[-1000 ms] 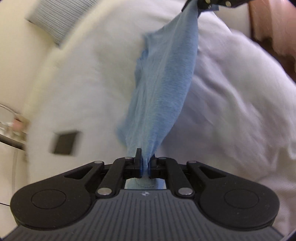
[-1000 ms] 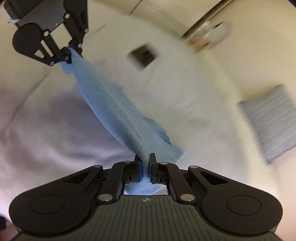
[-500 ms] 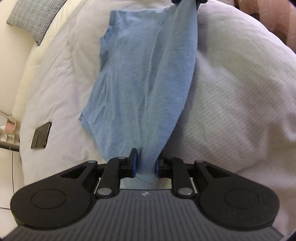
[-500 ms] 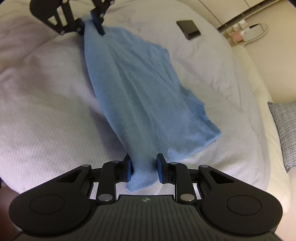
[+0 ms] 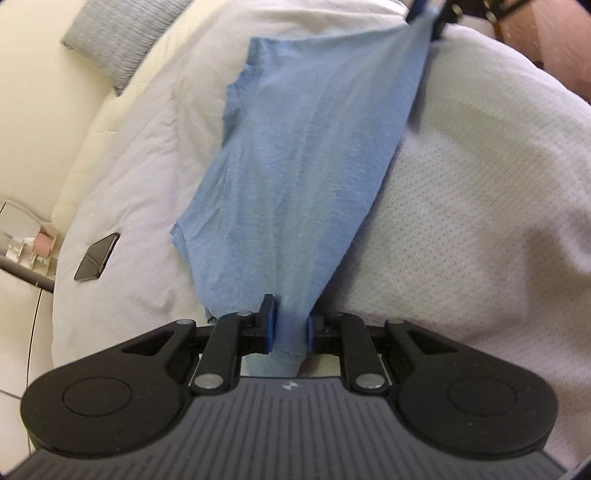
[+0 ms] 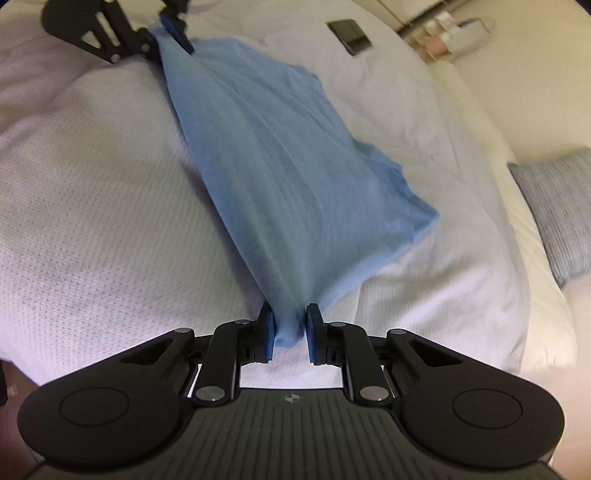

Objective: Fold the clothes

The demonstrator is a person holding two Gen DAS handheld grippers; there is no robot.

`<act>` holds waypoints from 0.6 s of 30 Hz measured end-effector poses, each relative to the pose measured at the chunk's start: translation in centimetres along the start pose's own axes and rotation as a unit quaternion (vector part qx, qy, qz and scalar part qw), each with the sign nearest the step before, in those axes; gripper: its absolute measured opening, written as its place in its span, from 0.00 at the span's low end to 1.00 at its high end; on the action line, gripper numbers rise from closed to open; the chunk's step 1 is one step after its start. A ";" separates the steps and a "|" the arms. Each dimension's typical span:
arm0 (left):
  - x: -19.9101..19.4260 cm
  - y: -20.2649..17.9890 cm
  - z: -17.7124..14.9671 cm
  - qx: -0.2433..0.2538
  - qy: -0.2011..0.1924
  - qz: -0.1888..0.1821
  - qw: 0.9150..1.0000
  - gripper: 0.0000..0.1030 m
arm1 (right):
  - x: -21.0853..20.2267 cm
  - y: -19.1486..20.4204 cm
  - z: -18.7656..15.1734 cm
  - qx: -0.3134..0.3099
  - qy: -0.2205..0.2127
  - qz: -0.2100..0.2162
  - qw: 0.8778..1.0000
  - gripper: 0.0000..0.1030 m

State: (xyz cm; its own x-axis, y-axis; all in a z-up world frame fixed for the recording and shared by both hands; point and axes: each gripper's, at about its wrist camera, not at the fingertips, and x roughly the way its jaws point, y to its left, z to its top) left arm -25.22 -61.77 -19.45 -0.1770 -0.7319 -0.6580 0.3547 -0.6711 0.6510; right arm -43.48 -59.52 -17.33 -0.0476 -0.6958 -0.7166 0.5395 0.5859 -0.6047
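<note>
1. Since 1 s ago the shirt (image 5: 306, 177) has come down from a taut hanging rope to a spread sheet, far part lying on the bed (image 5: 480, 229); both tools' jaws have eased apart too.
2. Left→right in the left view: pillow (image 5: 122, 40) far left, phone (image 5: 96, 257) on the cover, then shirt mid-bed, near edge stretched between my 2 tools.
3. L gripper (image 5: 290, 326): jaws partway open, a bunched corner w/ hem sits btwn the pads. Looks loosely held at best; can't tell if the pads bite.
4. R gripper (image 6: 290, 330): same, half open, the other corner in the gap. Seen from the left cam it's top right (image 5: 430, 16), cloth running up to it.
5. My read: I'm laying the shirt flat or letting go after a drop. To do it well, lower both corners at the same pace and keep the near edge straight so no crease gets trapped.
6. Free side edge looks wavy w/ a sleeve tucked near it; worth smoothing b4 any fold.
7. Back off along the fingers, not sideways, else the pads drag the corners.
</note>
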 end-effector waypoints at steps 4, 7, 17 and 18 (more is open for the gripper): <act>-0.6 -0.9 -1.1 -0.027 -0.019 0.021 0.999 0.13 | 0.1 1.5 -1.1 0.043 -0.006 -0.035 0.998 0.14; -1.0 -1.6 -2.0 -0.050 -0.032 0.040 0.997 0.13 | 0.0 2.7 -1.8 0.074 -0.018 -0.063 0.995 0.15; -1.7 -2.9 -4.0 -0.130 -0.063 0.083 0.986 0.13 | -1.5 5.9 -3.4 0.189 -0.062 -0.130 0.971 0.16; -1.7 -2.9 -4.1 -0.136 -0.064 0.084 0.985 0.13 | -1.6 6.0 -3.5 0.200 -0.065 -0.131 0.969 0.16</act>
State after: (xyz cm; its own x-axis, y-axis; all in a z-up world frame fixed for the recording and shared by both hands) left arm -22.12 -58.10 -21.76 -0.2034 -0.8502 -0.4856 0.6186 -0.4960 0.6093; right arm -43.04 -53.41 -21.02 -0.1355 -0.8607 -0.4908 0.8070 0.1915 -0.5586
